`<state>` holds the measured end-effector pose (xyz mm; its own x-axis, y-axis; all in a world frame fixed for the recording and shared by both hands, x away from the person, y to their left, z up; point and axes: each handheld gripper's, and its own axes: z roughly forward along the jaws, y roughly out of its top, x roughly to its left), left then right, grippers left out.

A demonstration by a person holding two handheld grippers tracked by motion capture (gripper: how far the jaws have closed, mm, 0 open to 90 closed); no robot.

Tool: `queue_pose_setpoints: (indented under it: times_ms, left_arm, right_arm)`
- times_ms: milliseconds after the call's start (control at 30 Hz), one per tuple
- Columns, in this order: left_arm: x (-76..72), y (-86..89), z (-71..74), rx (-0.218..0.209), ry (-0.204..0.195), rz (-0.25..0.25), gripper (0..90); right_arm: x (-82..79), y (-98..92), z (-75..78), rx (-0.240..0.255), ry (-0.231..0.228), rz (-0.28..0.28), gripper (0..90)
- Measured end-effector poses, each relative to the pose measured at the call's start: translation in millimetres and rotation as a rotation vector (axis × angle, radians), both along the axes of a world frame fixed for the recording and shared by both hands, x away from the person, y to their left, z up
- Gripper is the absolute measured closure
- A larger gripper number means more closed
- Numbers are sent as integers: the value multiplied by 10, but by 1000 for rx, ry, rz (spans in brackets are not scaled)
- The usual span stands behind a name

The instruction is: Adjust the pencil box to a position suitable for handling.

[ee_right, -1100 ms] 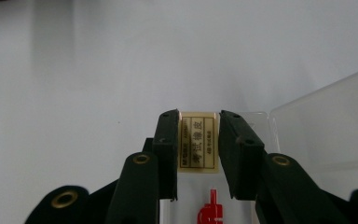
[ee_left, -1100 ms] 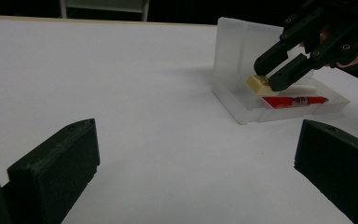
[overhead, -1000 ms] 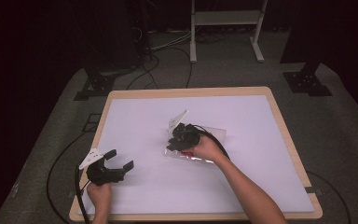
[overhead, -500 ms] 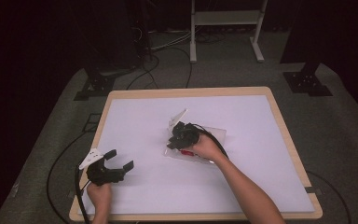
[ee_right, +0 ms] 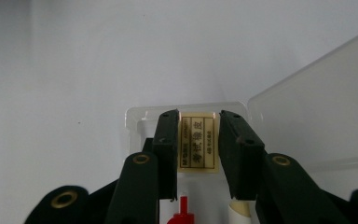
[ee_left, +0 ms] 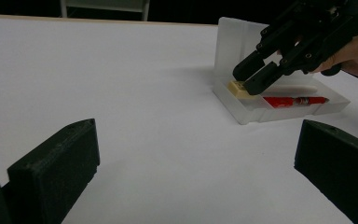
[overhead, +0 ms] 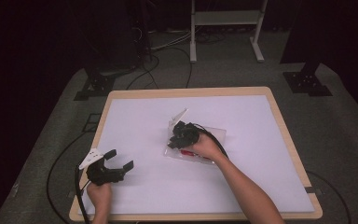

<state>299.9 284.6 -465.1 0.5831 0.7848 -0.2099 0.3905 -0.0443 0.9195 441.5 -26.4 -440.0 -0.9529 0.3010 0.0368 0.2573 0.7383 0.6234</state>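
The right gripper [ee_right: 198, 149] has its jaws closed narrowly on a cream eraser [ee_right: 197, 144], pads touching both sides. The eraser sits at the end of a clear plastic case [ee_left: 242, 109], lid upright, beside a red pen [ee_left: 293, 100]. The case lies mid-table [overhead: 135, 121]. The left gripper [overhead: 114, 161] rests wide open, holding nothing, near the front left corner.

Right claw [ee_left: 251, 80] on eraser [ee_left: 239, 88] (cream) — in clear case [ee_left: 279, 109].
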Motion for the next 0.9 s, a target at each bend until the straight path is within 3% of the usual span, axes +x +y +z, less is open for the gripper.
queue_pose_setpoints:
  times_ms: [600, 900]
  left_arm:
    - [0, 6, 1, -2, -1, -1, 0]
    - [-1, 2, 0, -1, -1, -3, 0]
  right_arm:
    - [40, 12, -96, -4, 36, 5, 674]
    - [-6, -3, -21, 16, 32, 3, 627]
